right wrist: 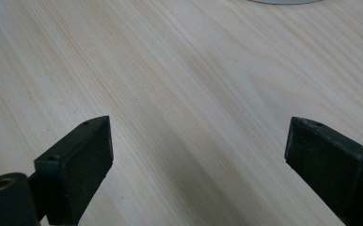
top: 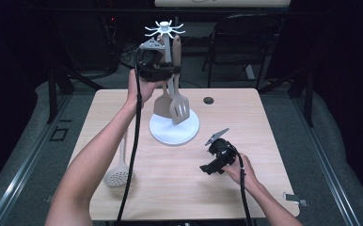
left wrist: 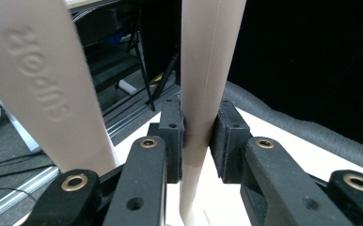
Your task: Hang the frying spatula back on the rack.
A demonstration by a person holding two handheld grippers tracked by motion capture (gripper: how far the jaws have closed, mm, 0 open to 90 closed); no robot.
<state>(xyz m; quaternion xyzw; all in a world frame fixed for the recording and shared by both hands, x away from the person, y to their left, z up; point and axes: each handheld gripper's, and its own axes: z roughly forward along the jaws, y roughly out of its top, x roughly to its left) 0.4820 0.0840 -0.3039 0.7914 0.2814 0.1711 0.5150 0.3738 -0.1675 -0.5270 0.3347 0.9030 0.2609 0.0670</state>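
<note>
The left gripper (top: pixel 163 70) is raised high on an outstretched forearm, its jaws clamped on a slim handle (left wrist: pixel 203 94) between the pads, while the right gripper (top: pixel 207 168) sits low, tilted leftward, its jaws spread wide with nothing between them.

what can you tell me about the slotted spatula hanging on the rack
The slotted spatula looks like beige-grey plastic or silicone, with a long flat handle and a broad blade cut by several slots. It hangs upright, blade down, from the white utensil rack, its blade just above the rack's round white base, beside a solid turner. The left gripper is closed on its handle, with the right pad looking slightly off the handle.
</note>
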